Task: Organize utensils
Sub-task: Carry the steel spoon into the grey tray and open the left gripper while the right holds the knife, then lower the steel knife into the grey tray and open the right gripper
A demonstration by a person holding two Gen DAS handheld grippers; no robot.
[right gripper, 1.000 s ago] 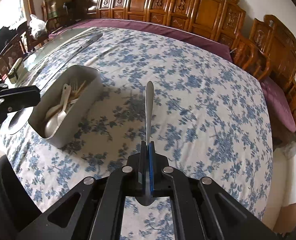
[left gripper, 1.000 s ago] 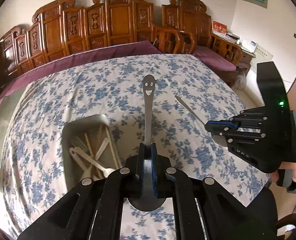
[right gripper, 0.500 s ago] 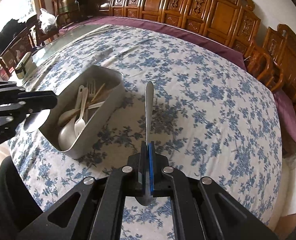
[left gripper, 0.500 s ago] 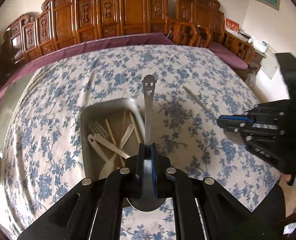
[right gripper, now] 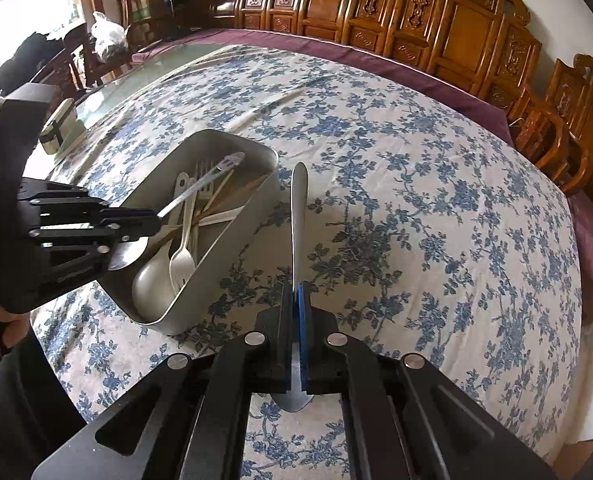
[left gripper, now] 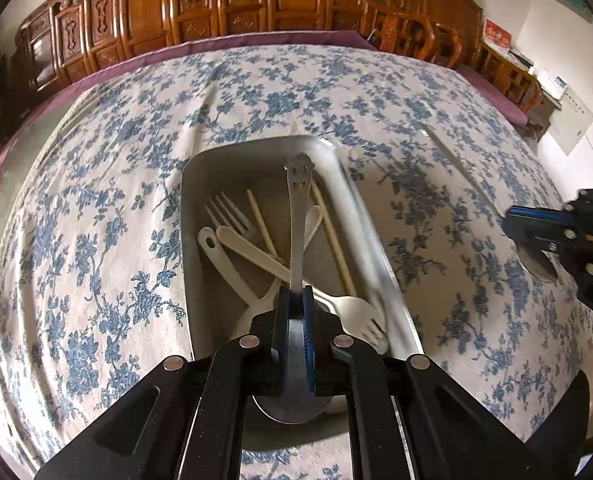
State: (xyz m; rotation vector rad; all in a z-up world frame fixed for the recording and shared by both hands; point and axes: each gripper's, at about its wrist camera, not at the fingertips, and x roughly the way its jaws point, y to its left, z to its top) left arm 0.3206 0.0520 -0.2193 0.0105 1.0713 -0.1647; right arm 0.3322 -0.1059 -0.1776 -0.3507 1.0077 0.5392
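My left gripper (left gripper: 296, 300) is shut on a metal spoon with a smiley-face handle (left gripper: 297, 208). The handle points forward over the inside of a metal tray (left gripper: 256, 146). In the tray lie several cream plastic forks and spoons (left gripper: 248, 252) and wooden chopsticks (left gripper: 332, 236). Seen from the right wrist, the left gripper (right gripper: 152, 220) holds that spoon (right gripper: 200, 188) slanted above the tray (right gripper: 224, 272). My right gripper (right gripper: 296, 296) is shut on a plain metal spoon (right gripper: 298, 216), just right of the tray above the cloth. The left wrist view shows the right gripper (left gripper: 536, 220) at the right edge.
A blue floral tablecloth (right gripper: 416, 200) covers the round table. Carved wooden chairs (right gripper: 456, 32) ring its far side. A small metal tin (right gripper: 58, 128) stands on the bare glass at the left. A person's hand (right gripper: 0, 312) holds the left gripper.
The left gripper has come down and moved over the tray with the smiley spoon. The right gripper has drifted a little toward the tray, its spoon still held.
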